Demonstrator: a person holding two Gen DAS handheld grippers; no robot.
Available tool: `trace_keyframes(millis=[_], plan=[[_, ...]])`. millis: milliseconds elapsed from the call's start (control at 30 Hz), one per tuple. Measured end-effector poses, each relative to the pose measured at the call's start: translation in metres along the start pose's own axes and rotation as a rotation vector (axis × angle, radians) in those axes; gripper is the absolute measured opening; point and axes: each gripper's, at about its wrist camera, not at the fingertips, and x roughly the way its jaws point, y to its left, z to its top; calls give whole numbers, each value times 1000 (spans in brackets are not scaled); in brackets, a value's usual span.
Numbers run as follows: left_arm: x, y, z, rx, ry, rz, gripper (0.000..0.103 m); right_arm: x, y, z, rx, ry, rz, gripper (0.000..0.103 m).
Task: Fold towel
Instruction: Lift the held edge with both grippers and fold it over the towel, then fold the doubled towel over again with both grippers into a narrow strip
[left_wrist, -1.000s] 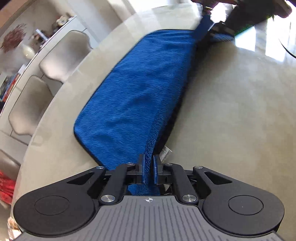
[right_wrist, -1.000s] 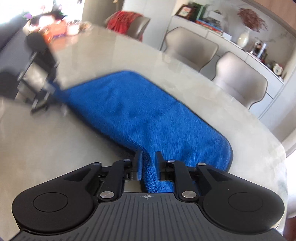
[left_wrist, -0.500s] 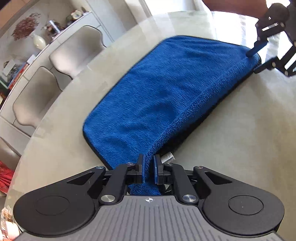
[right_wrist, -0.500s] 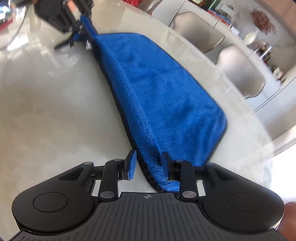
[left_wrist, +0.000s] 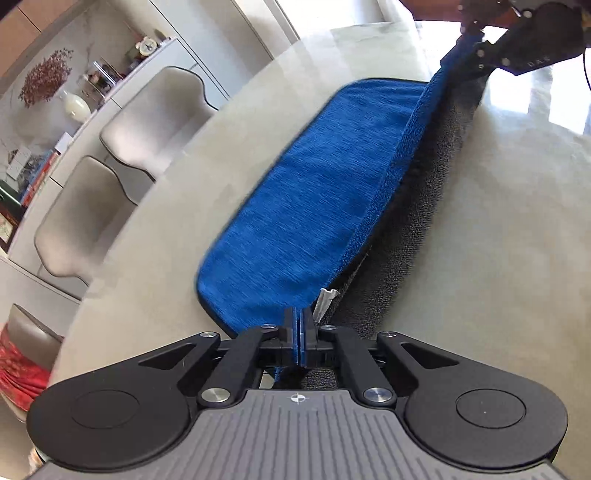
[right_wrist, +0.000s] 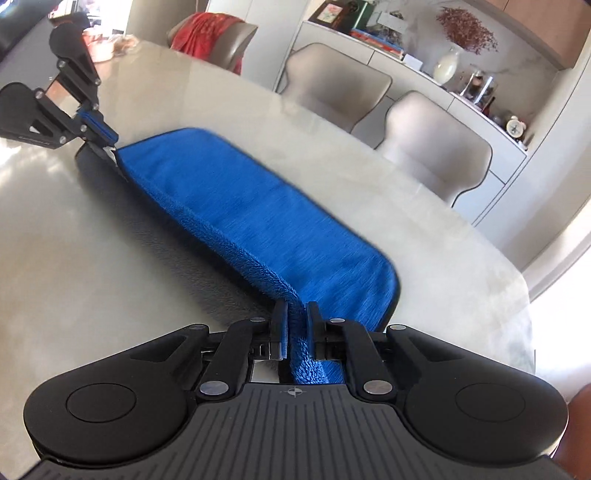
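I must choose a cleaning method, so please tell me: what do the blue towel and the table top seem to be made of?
Blue towel: looks like plush microfibre or terry, with a fuzzy pile along the lifted edge and a dark sewn border. Table: perhaps polished stone or a glazed imitation, pale beige, mottled, and glossy enough to reflect window light.

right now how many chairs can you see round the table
3. Two beige chairs stand side by side at the far rim, one and its neighbour. A third chair, draped in red cloth, stands further left. Others may be out of view.
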Motion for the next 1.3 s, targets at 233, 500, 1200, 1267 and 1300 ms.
trace_keyframes(millis=[233, 500, 1200, 1267, 1300], plan=[[25, 33, 22, -29, -8, 42, 0, 38, -26, 26, -24, 3, 3, 10], [44, 48, 16, -28, 13, -18, 6, 70, -33, 29, -86, 112, 54, 16], [59, 58, -12, -55, 63, -107, 46, 71, -55, 10, -36, 147, 204, 36], [62, 60, -11, -56, 62, -131, 45, 71, -55, 10, -37, 145, 205, 36], [62, 61, -11, -63, 64, -138, 45, 71, -56, 10, -38, 144, 205, 36]])
